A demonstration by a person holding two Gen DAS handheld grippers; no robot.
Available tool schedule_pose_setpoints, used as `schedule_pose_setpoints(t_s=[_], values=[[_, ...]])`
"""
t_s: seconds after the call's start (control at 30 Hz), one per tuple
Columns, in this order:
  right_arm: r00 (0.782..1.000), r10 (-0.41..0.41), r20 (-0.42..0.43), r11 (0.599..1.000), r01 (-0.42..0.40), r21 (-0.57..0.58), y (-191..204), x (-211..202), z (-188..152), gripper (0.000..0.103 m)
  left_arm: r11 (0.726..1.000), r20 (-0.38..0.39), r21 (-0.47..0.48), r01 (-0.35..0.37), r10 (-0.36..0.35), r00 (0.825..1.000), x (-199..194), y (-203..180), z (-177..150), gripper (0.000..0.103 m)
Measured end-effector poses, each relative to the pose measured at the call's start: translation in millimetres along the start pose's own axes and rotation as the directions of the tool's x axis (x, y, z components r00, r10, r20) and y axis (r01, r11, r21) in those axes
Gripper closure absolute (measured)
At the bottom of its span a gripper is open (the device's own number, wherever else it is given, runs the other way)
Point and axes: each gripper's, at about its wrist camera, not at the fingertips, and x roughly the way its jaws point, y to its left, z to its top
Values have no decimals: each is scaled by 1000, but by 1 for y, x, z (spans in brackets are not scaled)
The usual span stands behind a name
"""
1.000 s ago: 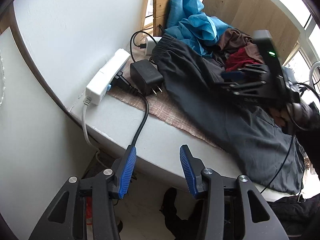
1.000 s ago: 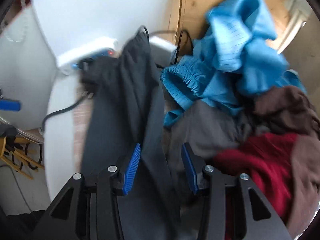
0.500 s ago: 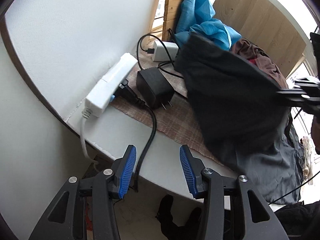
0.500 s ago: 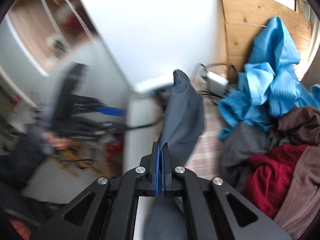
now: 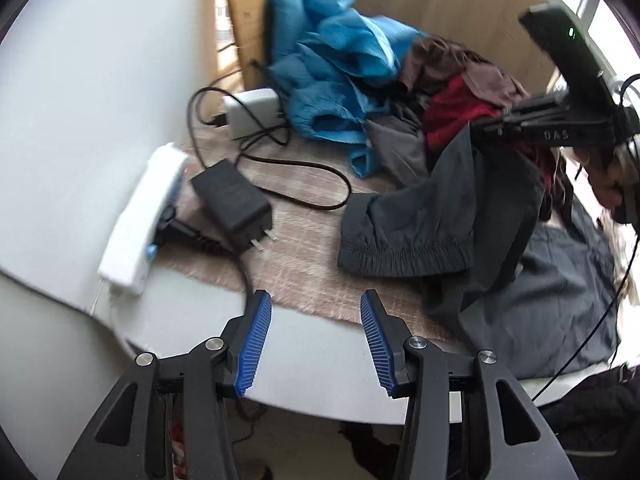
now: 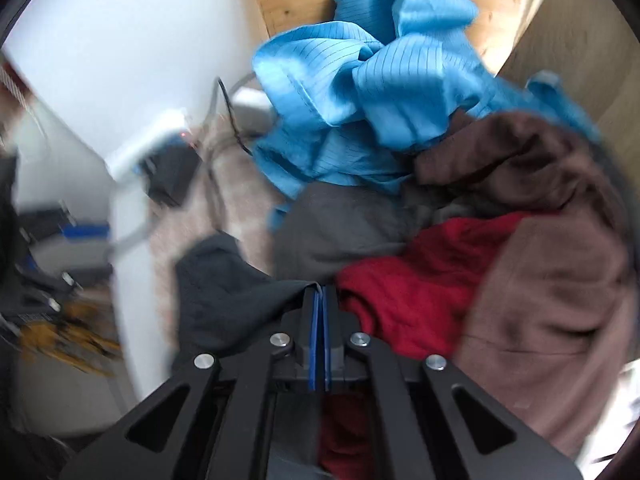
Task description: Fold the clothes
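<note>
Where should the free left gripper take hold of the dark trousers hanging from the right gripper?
Probably the elastic waistband of the dark trousers, coming from the table's near edge: it lies flat, facing the open left gripper, while the right gripper pinches the fabric higher up.

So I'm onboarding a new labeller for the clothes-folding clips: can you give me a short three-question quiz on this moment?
1. True or false: the left gripper holds a garment.
2. Which garment is the right gripper shut on? A) blue garment B) dark grey garment C) red garment
3. Fill in: the black power adapter lies unplugged next to the white ____.

Key: 1. False, it is open and holds nothing. 2. B. 3. power strip.
</note>
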Motion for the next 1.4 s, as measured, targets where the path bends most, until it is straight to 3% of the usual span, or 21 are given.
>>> schedule_pose_setpoints(t_s=[0.07, 0.13, 0.2, 0.23, 0.27, 0.3, 0.37, 0.43, 0.53, 0.63, 0.73, 0.77, 0.8, 0.9, 1.0, 1.03, 1.1, 1.17, 1.27, 1.4], values=[[999, -24, 33, 999, 25, -38, 5, -17, -3, 96, 1000, -12, 17, 11, -11, 1000, 6, -5, 3, 58], [997, 9, 81, 997, -2, -76, 11, -39, -10, 87, 1000, -26, 21, 12, -12, 1000, 10, -6, 2, 58], [995, -31, 97, 987, 46, -155, 23, -51, -16, 68, 1000, -40, 19, 10, -10, 999, 12, -5, -1, 58], [992, -72, 104, 980, 89, -176, 28, -55, -19, 68, 1000, -45, 16, 8, -8, 999, 13, -5, -3, 58], [994, -56, 96, 982, 73, -175, 32, -56, -21, 68, 1000, -47, 13, 9, -8, 999, 13, -5, -5, 58], [997, 35, 68, 988, -24, -150, 35, -55, -22, 68, 1000, -48, 11, 11, -10, 999, 12, -4, -8, 58], [983, 186, -8, 979, -186, -84, 37, -50, -25, 68, 1000, -52, 4, 18, -18, 998, 12, -3, -12, 58], [978, 195, -72, 979, -199, -55, 47, -28, -24, 68, 1000, -52, 2, 15, -15, 999, 12, -4, -16, 58], [982, 139, -132, 990, -143, -20, 52, 12, -22, 68, 1000, -50, -2, 18, -19, 999, 12, -5, -20, 58], [980, 120, -158, 993, -116, 36, 49, 46, -19, 68, 1000, -45, 3, 18, -17, 999, 10, -8, -21, 58], [975, 176, -134, 983, -166, 83, 48, 63, -15, 69, 1000, -42, 6, 14, -14, 999, 7, -9, -22, 58], [973, 200, -117, 976, -188, 107, 46, 65, -13, 85, 1000, -42, 6, 13, -13, 999, 7, -9, -22, 58], [965, 245, -97, 963, -231, 137, 43, 64, -11, 101, 1000, -42, 6, 12, -12, 999, 6, -9, -22, 58], [937, 349, -10, 918, -340, 203, 29, 49, 3, 101, 1000, -41, 7, 11, -11, 999, 4, -9, -21, 58], [901, 412, 140, 851, -435, 295, -4, 24, 25, 100, 1000, -38, 15, 13, -12, 999, 5, -11, -16, 58], [883, 433, 180, 807, -468, 360, -21, 21, 32, 97, 1000, -36, 19, 15, -14, 999, 7, -11, -13, 58], [875, 436, 209, 747, -481, 458, -50, 20, 43, 67, 999, -30, 33, 28, -27, 999, 10, -14, -3, 58], [901, 379, 211, 769, -433, 469, -64, 11, 48, 66, 998, -21, 65, 20, -19, 1000, 14, -18, 10, 58], [910, 345, 231, 814, -413, 410, -67, -10, 43, 66, 993, -8, 120, -2, 3, 1000, 22, -22, 33, 58], [925, 333, 180, 839, -378, 391, -69, -21, 11, 66, 981, -13, 188, -44, 47, 999, 40, -22, 68, 58]])
